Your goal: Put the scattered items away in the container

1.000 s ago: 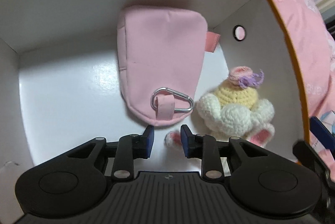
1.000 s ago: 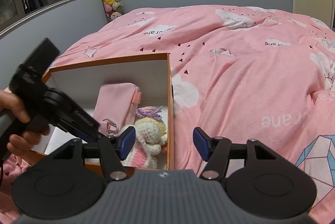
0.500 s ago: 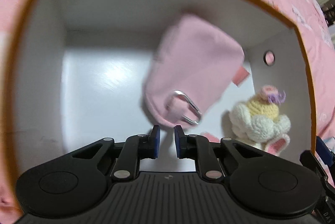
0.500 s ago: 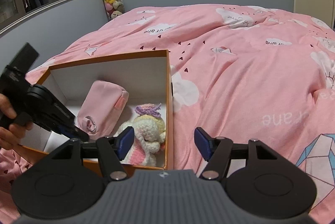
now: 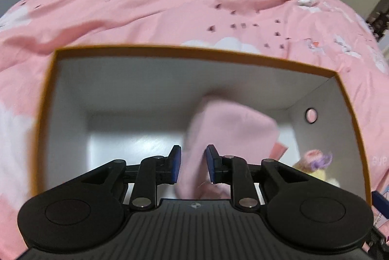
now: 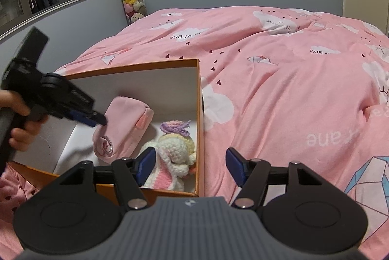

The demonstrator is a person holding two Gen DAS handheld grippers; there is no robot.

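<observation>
Legible writing: the pink quilt cover with white cloud prints [image 6: 279,80] carries upside-down lettering, partly readable as "urane", at four or more places ahead of and to the right of the right gripper [image 6: 190,166]. No brand is readable on the other items.

Count: one orange cardboard box with white interior [image 6: 198,99], one pink fabric pouch with a metal clip ring [image 6: 126,124], one crocheted white, yellow and pink plush toy with a purple bow [image 6: 173,148], two grippers.

The left gripper [image 5: 192,164], held by a hand [image 6: 20,125], points down into the box. Its jaws have just been opening and stand slightly apart, clamped on nothing; the pouch lies blurred beyond and between them, and contact cannot be told. In the right wrist view its tips sit at the pouch's upper edge.

The right gripper's jaws stand well apart and empty; the box lies ahead-left of it, on the quilt. Both pouch and toy rest inside the box, side by side, the toy in the right corner nearest that gripper.
</observation>
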